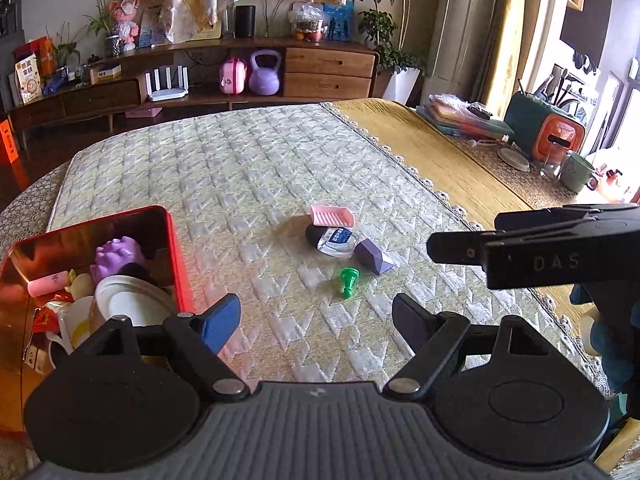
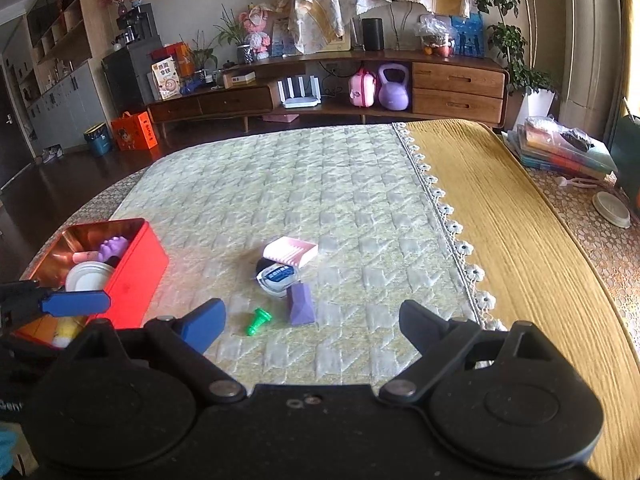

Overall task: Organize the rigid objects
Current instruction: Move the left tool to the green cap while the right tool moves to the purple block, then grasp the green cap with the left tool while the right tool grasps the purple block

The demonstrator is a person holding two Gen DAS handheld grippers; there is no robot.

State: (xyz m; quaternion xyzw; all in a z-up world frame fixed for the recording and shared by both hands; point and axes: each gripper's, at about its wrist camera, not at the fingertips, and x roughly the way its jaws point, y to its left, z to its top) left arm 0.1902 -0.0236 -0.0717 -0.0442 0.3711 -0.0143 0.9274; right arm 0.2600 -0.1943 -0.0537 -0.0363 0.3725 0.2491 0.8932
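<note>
On the quilted cream mat lie a pink ridged soap dish [image 1: 332,216] [image 2: 291,252], a black-and-white packet [image 1: 331,238] [image 2: 277,276], a purple angular block [image 1: 374,257] [image 2: 301,304] and a small green peg [image 1: 346,277] [image 2: 258,321]. A red tin box [image 1: 176,256] [image 2: 132,280] at the left holds a purple toy, a pink tube, white dishes and other items. My left gripper [image 1: 316,322] stands open with nothing between its fingers, beside the box. My right gripper [image 2: 312,326] is open and empty, just short of the green peg and the purple block.
A yellow cloth with a lace edge [image 2: 520,240] covers the table's right part. Stacked books [image 2: 560,148], a green-and-orange case [image 1: 548,132], a mug [image 1: 576,170] and a glass stand at the far right. A wooden sideboard [image 2: 360,80] lines the back wall.
</note>
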